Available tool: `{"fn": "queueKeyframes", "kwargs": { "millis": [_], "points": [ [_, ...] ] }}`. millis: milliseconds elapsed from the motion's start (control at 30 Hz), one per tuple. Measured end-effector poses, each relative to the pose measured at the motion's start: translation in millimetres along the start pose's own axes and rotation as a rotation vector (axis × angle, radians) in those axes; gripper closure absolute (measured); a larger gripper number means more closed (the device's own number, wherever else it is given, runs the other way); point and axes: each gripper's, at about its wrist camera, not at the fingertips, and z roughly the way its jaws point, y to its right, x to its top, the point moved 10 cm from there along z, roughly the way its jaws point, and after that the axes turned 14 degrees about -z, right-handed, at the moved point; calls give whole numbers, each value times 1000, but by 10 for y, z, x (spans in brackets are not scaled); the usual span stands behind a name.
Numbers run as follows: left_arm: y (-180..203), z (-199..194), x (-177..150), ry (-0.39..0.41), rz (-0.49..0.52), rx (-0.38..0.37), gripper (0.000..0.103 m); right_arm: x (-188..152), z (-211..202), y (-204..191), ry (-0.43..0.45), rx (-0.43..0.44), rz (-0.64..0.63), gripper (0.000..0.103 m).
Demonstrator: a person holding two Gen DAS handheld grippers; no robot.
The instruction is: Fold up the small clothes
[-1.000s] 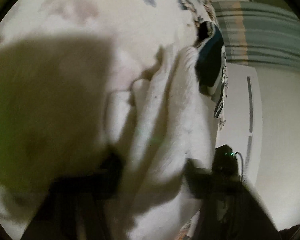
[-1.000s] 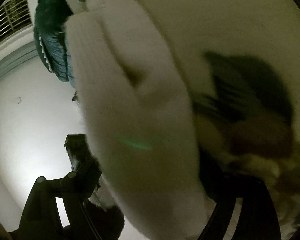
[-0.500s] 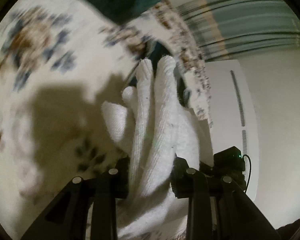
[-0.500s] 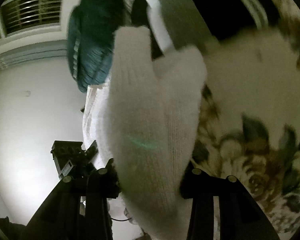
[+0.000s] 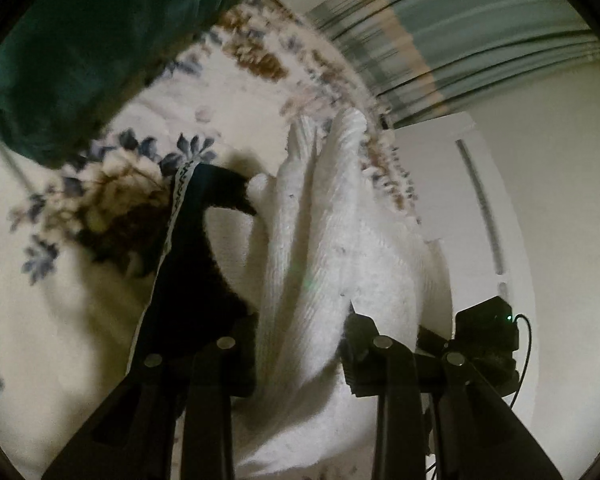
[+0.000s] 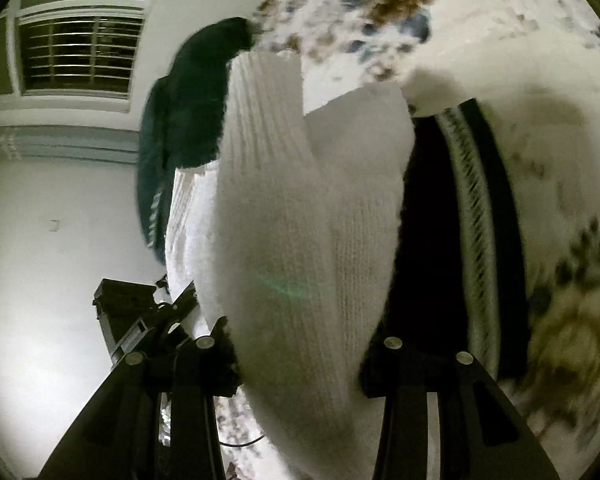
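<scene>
A white knitted glove [image 5: 324, 248] stands up between the fingers of my left gripper [image 5: 300, 356], which is shut on its cuff. My right gripper [image 6: 300, 356] is shut on the same white glove [image 6: 300, 240]. Both hold it above a floral bedspread [image 5: 100, 208]. A black garment with a patterned white band [image 5: 188, 264] hangs beside the glove and also shows in the right wrist view [image 6: 452, 240]. Whether a gripper pinches it too is hidden.
A dark teal cloth [image 5: 80, 48] lies on the bedspread at the upper left; it also shows in the right wrist view [image 6: 188, 100]. A striped curtain [image 5: 460, 32], white walls and a barred window [image 6: 76, 52] lie beyond. The other gripper's body [image 5: 484, 340] is close.
Both grippers have lifted away from the bedspread with the glove. The black garment has come into view beside it. The teal cloth now sits farther off.
</scene>
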Motion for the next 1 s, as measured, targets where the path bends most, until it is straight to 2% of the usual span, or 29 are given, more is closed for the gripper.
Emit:
{"fn": "queueKeyframes", "kwargs": {
  "millis": [100, 200, 267, 300, 333, 400, 433, 467, 500, 533, 567, 633, 800, 1000],
  "points": [
    [-140, 278, 22, -22, -6, 33, 76, 135, 221, 349, -40, -26, 28, 60],
    [-168, 333, 54, -10, 16, 66, 73, 232, 397, 496, -55, -40, 18, 56],
    [-177, 324, 52, 5, 34, 131, 67, 268, 423, 475, -75, -93, -30, 43],
    [-177, 314, 41, 11, 48, 168, 67, 354, 458, 457, -85, -144, -68, 40],
    [-163, 293, 29, 29, 76, 221, 63, 357, 441, 408, -100, -233, -127, 33],
    [-124, 242, -4, 75, 150, 321, 60, 349, 406, 349, -106, -336, -181, 20],
    [-93, 206, -20, 113, 194, 384, 60, 339, 372, 320, -106, -416, -209, 16],
    [-55, 153, -35, 152, 224, 432, 59, 353, 303, 269, -88, -533, -258, 10],
    [-41, 99, -50, 181, 241, 461, 57, 327, 222, 243, -65, -622, -305, 7],
    [-10, 41, -60, 223, 266, 495, 42, 271, 129, 215, -43, -723, -343, 1],
    [14, 7, -72, 253, 283, 519, 20, 219, 32, 198, -21, -826, -360, 0],
    [47, -55, -158, 270, 306, 543, 0, 62, -110, 150, 11, -918, -353, 0],
    [215, -177, -367, 299, 378, 595, 0, -305, -516, 7, 68, -1039, -330, 0],
    [507, -497, -699, 312, 407, 608, 0, -601, -1126, -420, 137, -1092, -326, 0]
  ]
}}
